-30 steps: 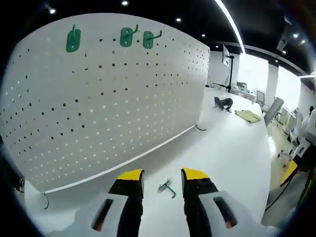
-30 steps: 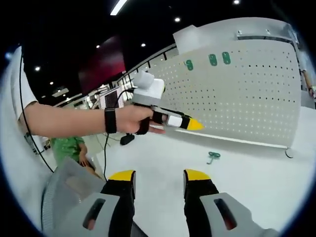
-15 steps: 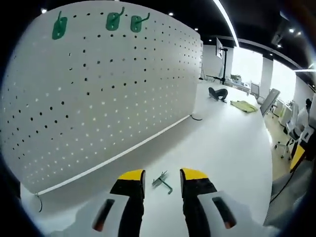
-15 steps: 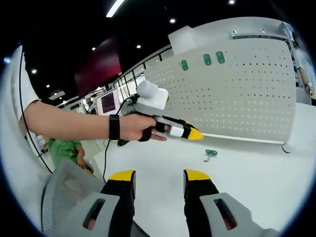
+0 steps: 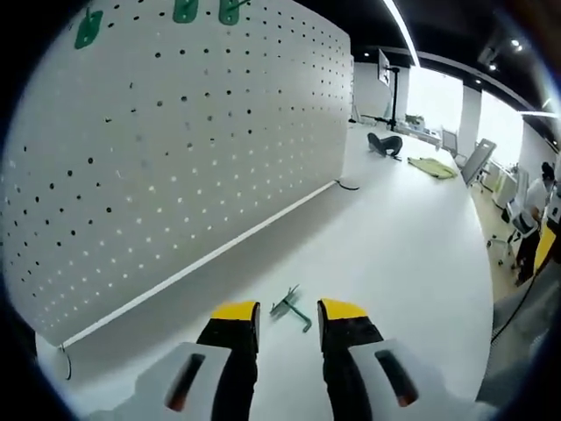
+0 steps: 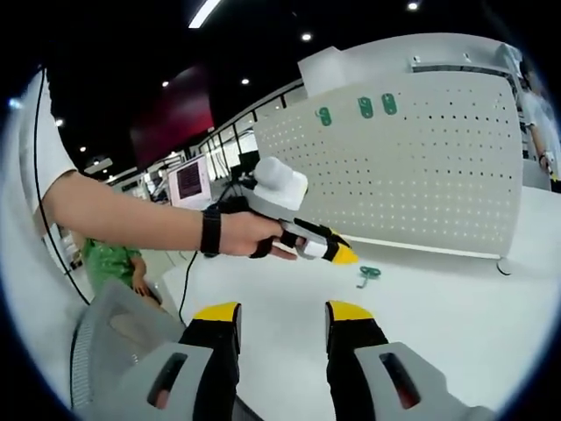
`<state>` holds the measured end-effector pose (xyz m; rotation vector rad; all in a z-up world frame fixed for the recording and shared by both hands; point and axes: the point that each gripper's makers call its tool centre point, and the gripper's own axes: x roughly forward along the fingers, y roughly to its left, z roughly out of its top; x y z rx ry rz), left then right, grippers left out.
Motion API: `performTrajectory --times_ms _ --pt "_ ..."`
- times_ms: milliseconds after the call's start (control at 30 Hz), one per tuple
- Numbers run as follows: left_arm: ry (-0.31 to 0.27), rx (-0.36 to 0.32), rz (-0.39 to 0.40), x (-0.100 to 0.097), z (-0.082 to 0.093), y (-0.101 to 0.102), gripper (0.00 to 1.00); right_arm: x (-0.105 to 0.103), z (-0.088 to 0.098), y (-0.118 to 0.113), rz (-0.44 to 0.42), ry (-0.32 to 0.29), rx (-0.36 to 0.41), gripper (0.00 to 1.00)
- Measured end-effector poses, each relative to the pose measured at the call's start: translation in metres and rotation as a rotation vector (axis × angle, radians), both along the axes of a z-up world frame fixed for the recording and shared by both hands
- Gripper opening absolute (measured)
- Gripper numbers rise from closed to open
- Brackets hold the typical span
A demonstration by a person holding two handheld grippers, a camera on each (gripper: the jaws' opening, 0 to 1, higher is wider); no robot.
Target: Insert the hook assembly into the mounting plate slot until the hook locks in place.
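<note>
Small green metal hook (image 5: 292, 309) lies flat on the white tabletop (image 5: 412, 254), just ahead of the left gripper (image 5: 287, 309), roughly in line with the gap between its yellow-tipped jaws. Hook's long axis runs diagonally across that gap, not along it. Left jaws spread, nothing held. Right gripper (image 6: 282, 310) also spread and empty, well back from the hook (image 6: 367, 274), so the left is nearer for the pick. Beyond the hook stands the white perforated mounting board (image 5: 175, 149) with three green hooks (image 5: 184, 10) already mounted near its top. Grab not yet made.
</note>
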<state>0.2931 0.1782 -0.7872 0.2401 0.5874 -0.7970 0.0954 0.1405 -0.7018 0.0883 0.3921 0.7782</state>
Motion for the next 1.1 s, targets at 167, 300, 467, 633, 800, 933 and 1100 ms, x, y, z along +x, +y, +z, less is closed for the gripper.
performTrajectory --times_ms 167,300,467,633,800,933,1100 --pt "0.012 0.028 -0.02 0.0 -0.01 -0.002 0.27 0.001 0.0 0.0 -0.008 0.005 0.015 0.38" --pt "0.033 0.041 -0.031 0.001 -0.022 -0.004 0.27 0.0 -0.004 0.001 -0.001 0.014 -0.003 0.38" --pt "0.043 0.05 -0.036 0.002 -0.028 -0.006 0.26 -0.001 -0.007 0.0 -0.009 0.026 0.003 0.38" --pt "0.046 0.047 -0.028 0.008 -0.032 -0.008 0.24 -0.001 -0.011 0.001 -0.011 0.039 0.006 0.38" --pt "0.049 0.049 -0.004 0.017 -0.037 -0.007 0.19 0.0 -0.013 0.001 -0.007 0.047 0.004 0.38" --pt "0.045 0.065 -0.014 0.02 -0.042 -0.008 0.18 0.002 -0.015 0.0 -0.009 0.053 0.005 0.38" --pt "0.039 0.067 -0.015 0.024 -0.045 -0.008 0.16 0.001 -0.018 0.0 -0.003 0.068 0.004 0.38"
